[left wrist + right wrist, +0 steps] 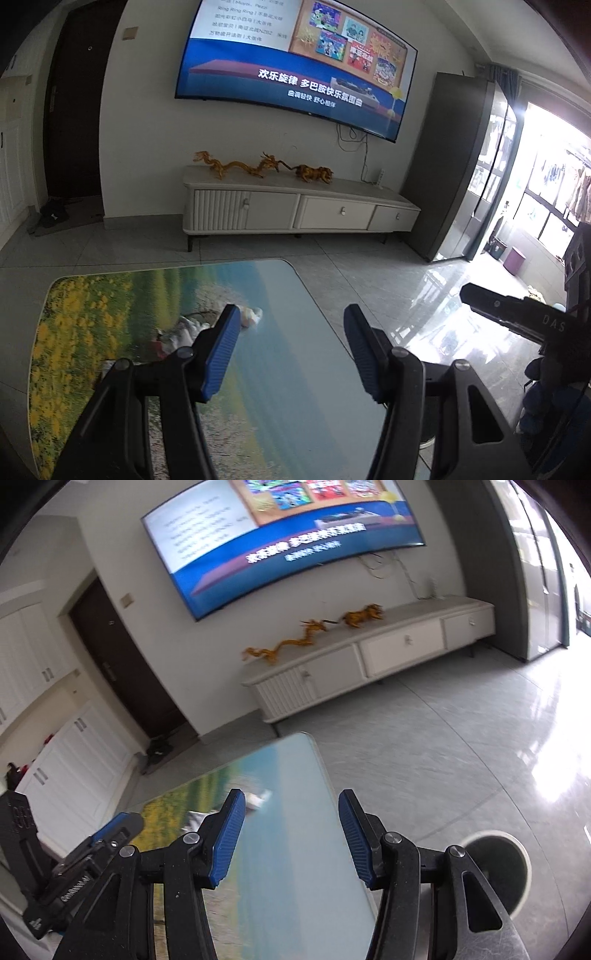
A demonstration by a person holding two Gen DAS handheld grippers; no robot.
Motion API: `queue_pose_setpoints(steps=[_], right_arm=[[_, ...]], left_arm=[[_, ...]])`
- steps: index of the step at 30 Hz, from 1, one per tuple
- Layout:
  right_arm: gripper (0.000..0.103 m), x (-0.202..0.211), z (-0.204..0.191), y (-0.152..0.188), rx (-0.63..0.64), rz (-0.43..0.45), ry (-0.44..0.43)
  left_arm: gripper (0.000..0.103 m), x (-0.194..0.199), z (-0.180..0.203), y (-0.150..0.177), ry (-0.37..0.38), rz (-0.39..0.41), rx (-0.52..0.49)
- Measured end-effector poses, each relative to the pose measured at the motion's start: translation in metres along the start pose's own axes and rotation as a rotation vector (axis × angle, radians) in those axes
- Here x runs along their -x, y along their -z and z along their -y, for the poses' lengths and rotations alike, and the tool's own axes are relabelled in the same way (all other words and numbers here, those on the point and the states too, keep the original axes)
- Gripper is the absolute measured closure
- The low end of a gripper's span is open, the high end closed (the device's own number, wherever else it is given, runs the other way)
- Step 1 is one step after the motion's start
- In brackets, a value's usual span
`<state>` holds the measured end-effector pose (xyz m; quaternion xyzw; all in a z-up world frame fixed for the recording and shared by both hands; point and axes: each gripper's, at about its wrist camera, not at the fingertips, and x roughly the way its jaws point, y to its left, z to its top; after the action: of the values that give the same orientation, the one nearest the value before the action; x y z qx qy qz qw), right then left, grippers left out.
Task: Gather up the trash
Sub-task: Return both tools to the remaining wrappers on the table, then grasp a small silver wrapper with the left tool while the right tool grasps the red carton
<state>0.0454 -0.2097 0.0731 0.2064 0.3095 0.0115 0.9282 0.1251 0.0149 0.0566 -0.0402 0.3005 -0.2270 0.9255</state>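
Observation:
Crumpled white trash (pixel 251 316) with a grey wrapper (pixel 186 328) beside it lies on a low table (pixel 303 369) printed with a landscape picture. My left gripper (pixel 291 325) is open and empty above the table, the trash just past its left finger. My right gripper (pixel 291 808) is open and empty over the same table (pixel 295 849); the white trash (pixel 258 798) shows blurred beyond its left finger. A round dark trash bin (pixel 498 867) with a pale rim stands on the floor right of the table. The right gripper shows at the right edge of the left wrist view (pixel 517 314).
A white TV cabinet (pixel 295 206) with gold dragon figures (pixel 236 166) stands against the far wall under a lit TV (pixel 295 62). A dark cabinet (pixel 461 166) stands at right. Glossy tiled floor (pixel 406 295) lies between table and cabinet. White cupboards (pixel 55 738) stand at left.

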Motion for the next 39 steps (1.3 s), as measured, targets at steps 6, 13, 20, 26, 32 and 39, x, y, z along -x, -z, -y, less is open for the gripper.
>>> queue_pose_setpoints(steps=[6, 13, 20, 26, 32, 39], right_arm=[[0.053, -0.007, -0.050, -0.027, 0.074, 0.021, -0.094], [0.053, -0.074, -0.076, -0.021, 0.101, -0.080, -0.136], [0.053, -0.182, -0.084, 0.020, 0.049, -0.268, -0.157], [0.053, -0.249, -0.077, 0.042, -0.013, -0.345, -0.153], [0.053, -0.290, -0.070, 0.058, -0.067, -0.387, -0.131], [0.054, -0.312, -0.071, 0.067, -0.089, -0.411, -0.128]], left_arm=[[0.047, 0.019, -0.052, -0.014, -0.081, 0.032, 0.065], [0.046, -0.006, -0.115, 0.009, -0.186, -0.018, 0.211], [0.040, -0.054, -0.162, 0.057, -0.319, -0.109, 0.336], [0.037, -0.087, -0.210, 0.081, -0.434, -0.167, 0.423], [0.037, -0.107, -0.233, 0.102, -0.472, -0.192, 0.496], [0.037, -0.115, -0.240, 0.112, -0.445, -0.205, 0.524]])
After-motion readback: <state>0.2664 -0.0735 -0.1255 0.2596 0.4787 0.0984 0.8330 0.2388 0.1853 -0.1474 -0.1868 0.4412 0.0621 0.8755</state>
